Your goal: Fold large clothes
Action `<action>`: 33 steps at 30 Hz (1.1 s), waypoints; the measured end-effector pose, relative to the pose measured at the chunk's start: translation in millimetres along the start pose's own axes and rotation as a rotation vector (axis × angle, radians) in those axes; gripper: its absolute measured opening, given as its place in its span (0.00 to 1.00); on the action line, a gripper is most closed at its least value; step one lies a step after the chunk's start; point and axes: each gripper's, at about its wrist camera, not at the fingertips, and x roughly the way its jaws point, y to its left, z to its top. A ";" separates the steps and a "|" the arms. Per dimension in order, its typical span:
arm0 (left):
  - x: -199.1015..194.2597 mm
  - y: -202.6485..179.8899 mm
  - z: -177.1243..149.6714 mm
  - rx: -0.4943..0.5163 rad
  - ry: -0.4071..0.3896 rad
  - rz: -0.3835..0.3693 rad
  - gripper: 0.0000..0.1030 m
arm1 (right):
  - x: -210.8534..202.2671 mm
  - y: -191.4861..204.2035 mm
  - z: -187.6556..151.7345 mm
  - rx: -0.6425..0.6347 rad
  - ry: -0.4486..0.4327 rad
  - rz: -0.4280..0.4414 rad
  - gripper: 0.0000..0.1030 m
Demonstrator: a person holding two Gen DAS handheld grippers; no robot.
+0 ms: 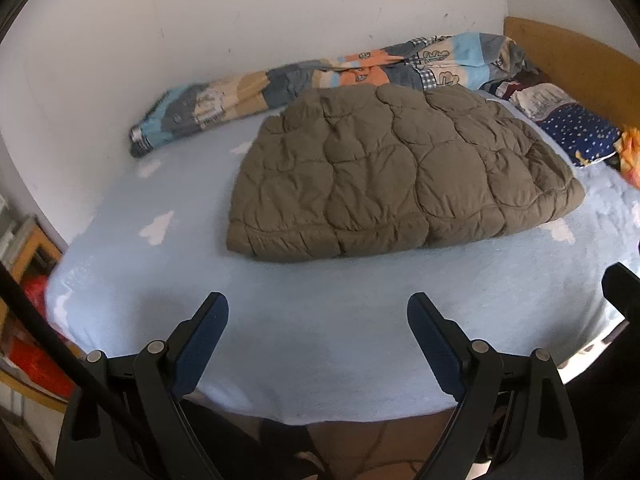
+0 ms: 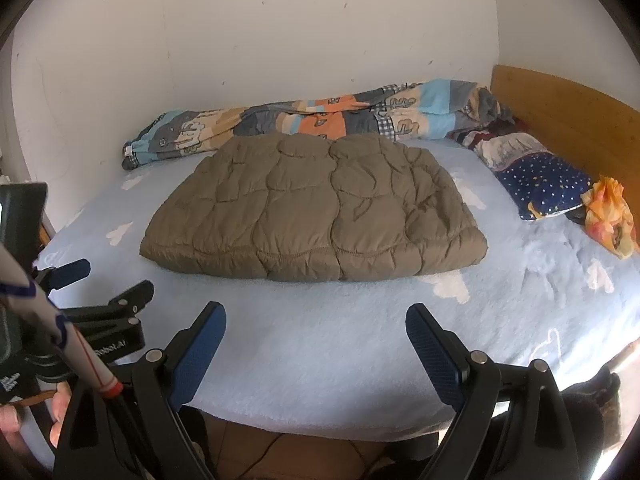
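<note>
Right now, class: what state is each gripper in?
Left gripper: open, holding nothing.
Right gripper: open, holding nothing.

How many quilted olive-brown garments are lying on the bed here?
1: the quilted olive-brown garment lies folded mid-bed on the light blue sheet, in front of the patchwork duvet. More could be hidden under the bedding.

Olive-brown quilted jacket, folded into a flat rectangle, lying mid-bed
</note>
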 end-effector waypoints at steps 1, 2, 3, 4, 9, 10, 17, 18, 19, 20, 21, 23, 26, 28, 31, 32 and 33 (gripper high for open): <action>1.3 -0.2 0.4 0.003 0.012 0.005 0.88 | -1.2 -0.6 0.8 0.001 -0.004 -0.002 0.91; 2.1 -0.4 0.8 0.007 0.021 0.009 0.88 | -2.0 -0.5 2.5 0.002 -0.007 -0.003 0.91; 2.2 1.7 1.2 0.006 0.021 0.008 0.88 | -2.1 -0.7 4.1 0.000 -0.008 -0.002 0.91; 0.9 2.7 1.2 0.002 0.018 0.000 0.88 | -2.7 -0.6 5.5 -0.003 -0.010 -0.004 0.91; -5.2 2.0 4.5 0.016 0.014 0.042 0.88 | -5.6 2.6 13.4 -0.018 -0.024 -0.004 0.91; -6.7 2.1 4.6 0.016 0.012 0.036 0.88 | -5.7 4.3 14.6 -0.020 -0.026 -0.005 0.91; -11.6 5.4 6.0 0.017 0.008 0.041 0.88 | -10.0 10.0 24.2 -0.037 -0.045 0.005 0.92; -11.6 5.9 5.9 0.015 0.010 0.035 0.88 | -10.6 10.8 25.2 -0.040 -0.047 0.006 0.92; -11.6 6.4 6.0 0.012 0.013 0.032 0.88 | -10.9 11.5 26.1 -0.043 -0.048 0.007 0.92; -11.6 6.4 6.3 0.013 0.012 0.035 0.88 | -10.7 12.2 26.9 -0.045 -0.047 0.007 0.92; -11.8 6.8 6.6 0.013 0.011 0.038 0.88 | -10.4 13.5 27.7 -0.048 -0.046 0.006 0.92; -11.8 8.0 6.8 0.012 0.007 0.037 0.88 | -10.0 15.2 29.2 -0.052 -0.046 0.005 0.92; -11.8 7.9 6.5 0.013 0.001 0.042 0.88 | -8.8 16.3 30.8 -0.056 -0.041 0.003 0.92; -11.1 7.6 6.2 0.013 0.002 0.048 0.88 | -8.7 16.7 30.9 -0.056 -0.040 0.005 0.92; -11.3 7.3 6.6 0.014 0.001 0.059 0.88 | -7.5 17.0 33.0 -0.056 -0.039 0.005 0.92; -11.5 7.6 7.0 0.013 0.000 0.057 0.88 | -7.0 17.7 34.1 -0.057 -0.039 0.006 0.92; -11.7 7.7 7.5 0.012 -0.001 0.057 0.88 | -5.8 18.3 35.7 -0.058 -0.039 0.005 0.92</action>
